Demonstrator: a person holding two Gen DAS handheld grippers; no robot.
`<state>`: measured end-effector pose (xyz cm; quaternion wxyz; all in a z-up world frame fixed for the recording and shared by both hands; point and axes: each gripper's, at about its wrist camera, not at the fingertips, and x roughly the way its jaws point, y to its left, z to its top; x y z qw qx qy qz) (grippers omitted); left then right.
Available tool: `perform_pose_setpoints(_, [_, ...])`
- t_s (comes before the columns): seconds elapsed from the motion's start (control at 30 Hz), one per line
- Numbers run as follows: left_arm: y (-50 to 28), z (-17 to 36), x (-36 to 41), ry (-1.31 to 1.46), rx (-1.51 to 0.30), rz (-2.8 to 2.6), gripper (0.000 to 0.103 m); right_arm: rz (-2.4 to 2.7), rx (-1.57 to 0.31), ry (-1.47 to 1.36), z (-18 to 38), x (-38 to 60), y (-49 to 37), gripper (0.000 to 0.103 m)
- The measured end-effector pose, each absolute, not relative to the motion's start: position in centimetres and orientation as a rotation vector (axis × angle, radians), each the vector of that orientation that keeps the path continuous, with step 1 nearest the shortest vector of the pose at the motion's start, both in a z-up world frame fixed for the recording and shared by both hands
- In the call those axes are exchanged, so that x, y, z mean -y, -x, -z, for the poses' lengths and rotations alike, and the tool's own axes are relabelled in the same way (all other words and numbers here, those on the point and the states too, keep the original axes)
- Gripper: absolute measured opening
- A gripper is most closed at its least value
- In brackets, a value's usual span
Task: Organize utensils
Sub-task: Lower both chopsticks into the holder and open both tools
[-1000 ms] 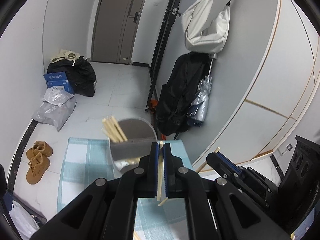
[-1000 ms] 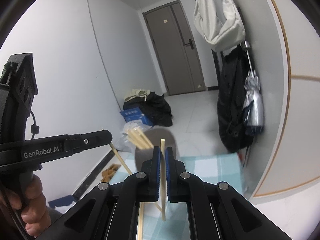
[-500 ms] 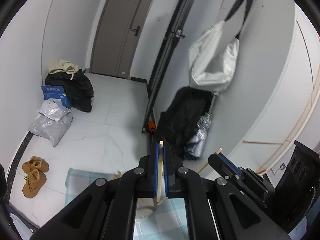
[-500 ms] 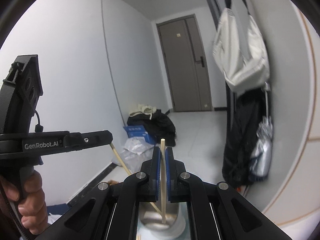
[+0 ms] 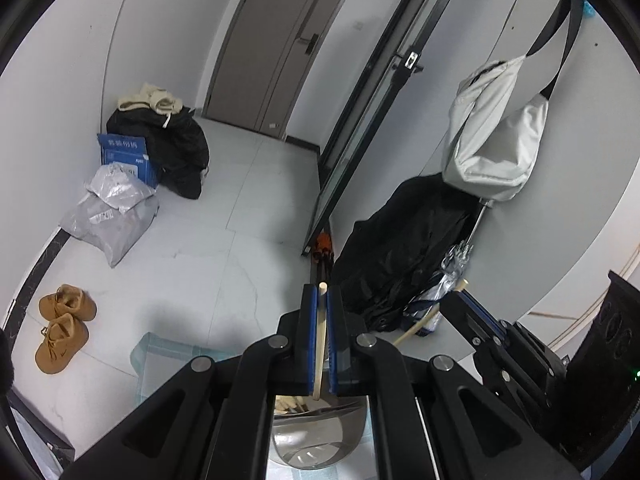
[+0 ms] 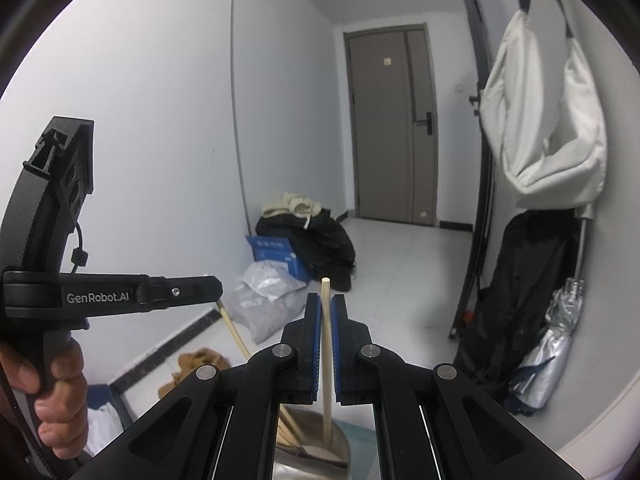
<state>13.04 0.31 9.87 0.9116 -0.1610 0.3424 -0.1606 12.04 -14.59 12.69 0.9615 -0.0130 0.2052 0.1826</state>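
Note:
My left gripper (image 5: 319, 300) is shut on a pale wooden chopstick (image 5: 320, 340), held upright with its lower end above a shiny metal cup (image 5: 316, 436). The cup holds several more chopsticks (image 5: 289, 403). My right gripper (image 6: 326, 308) is shut on another wooden chopstick (image 6: 326, 360), whose lower end reaches into the same metal cup (image 6: 316, 440). The left gripper (image 6: 216, 288) also shows in the right wrist view at the left, with its chopstick (image 6: 236, 336) slanting down toward the cup. The right gripper's fingers (image 5: 474, 312) show at the right in the left wrist view.
The cup stands on a pale blue checked cloth (image 5: 160, 356). On the floor are brown shoes (image 5: 60, 328), grey parcel bags (image 5: 112, 216), a blue box (image 5: 124, 152) and black bags (image 5: 168, 148). A white bag (image 5: 492, 136), black coat (image 5: 404, 236) and folded umbrella (image 6: 556, 340) hang on the right wall.
Both grippers have risen and tipped forward, so the cup has dropped from mid-view to the bottom edge. Both stay shut on their chopsticks, which now point down at the cup.

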Motion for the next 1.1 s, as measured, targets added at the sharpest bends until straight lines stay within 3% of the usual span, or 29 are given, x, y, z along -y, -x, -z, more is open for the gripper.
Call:
perform_pose_setpoints(0.67, [-13.7,-6.7,0.2,0.303,-0.802,0.385,0.001,-0.428,-0.569,0.093,-6.7,12.8,-12.6,0.004])
perform_pose_setpoints(0.93, [-14.3,-4.3,1.3,0.267,-0.949,0.419,0.001,-0.404,-0.632,-0.003,-4.9,14.5,-12.9,0.007])
perform_pose_setpoints(1.0, [-14.1,-4.0,1.0,0.296,-0.970,0.420,0.004,-0.404,-0.639,-0.027,-4.8,15.0,-12.6,0.007])
perform_pose_setpoints(1.1, [-13.2,-4.4,0.7,0.305,-0.958,0.408,0.017,-0.397,-0.635,-0.060,-4.9,16.1,-11.6,0.009])
